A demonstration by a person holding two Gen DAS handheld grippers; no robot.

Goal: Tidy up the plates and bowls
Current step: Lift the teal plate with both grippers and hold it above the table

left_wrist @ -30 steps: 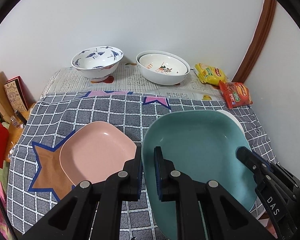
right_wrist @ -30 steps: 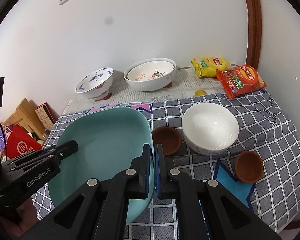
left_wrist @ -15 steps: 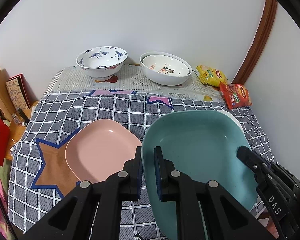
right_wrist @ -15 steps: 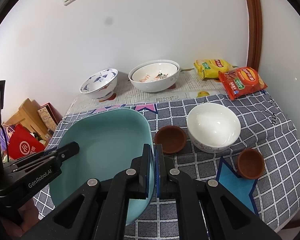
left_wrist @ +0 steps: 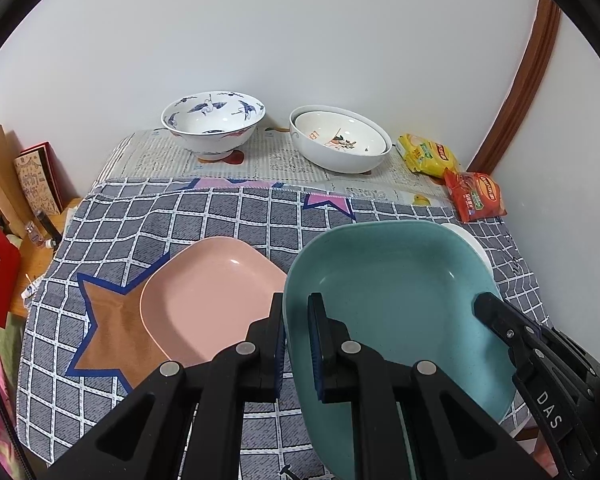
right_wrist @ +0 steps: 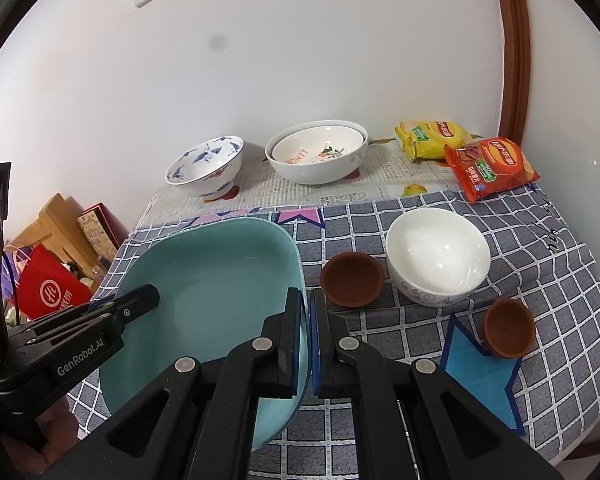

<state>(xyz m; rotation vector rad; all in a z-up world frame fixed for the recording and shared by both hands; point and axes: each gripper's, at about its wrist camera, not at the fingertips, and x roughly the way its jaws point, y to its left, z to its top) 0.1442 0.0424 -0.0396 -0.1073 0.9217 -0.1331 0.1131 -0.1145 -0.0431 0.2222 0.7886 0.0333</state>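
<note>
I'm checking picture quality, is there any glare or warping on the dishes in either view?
Left wrist view: small glare spot on the pink plate, fisheye bends the door frame. Right wrist view: bright highlights inside the white bowl, a dark smudge on the wall; edges vignette black.

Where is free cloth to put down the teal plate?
Bare checked cloth lies between the pink plate and the newspaper strip. Crowded on the right: white bowl and two brown cups beside the teal plate.

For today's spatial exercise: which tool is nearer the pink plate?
Left. The left tool grips the teal plate rim beside the pink plate; the right tool grips the far rim.
</note>
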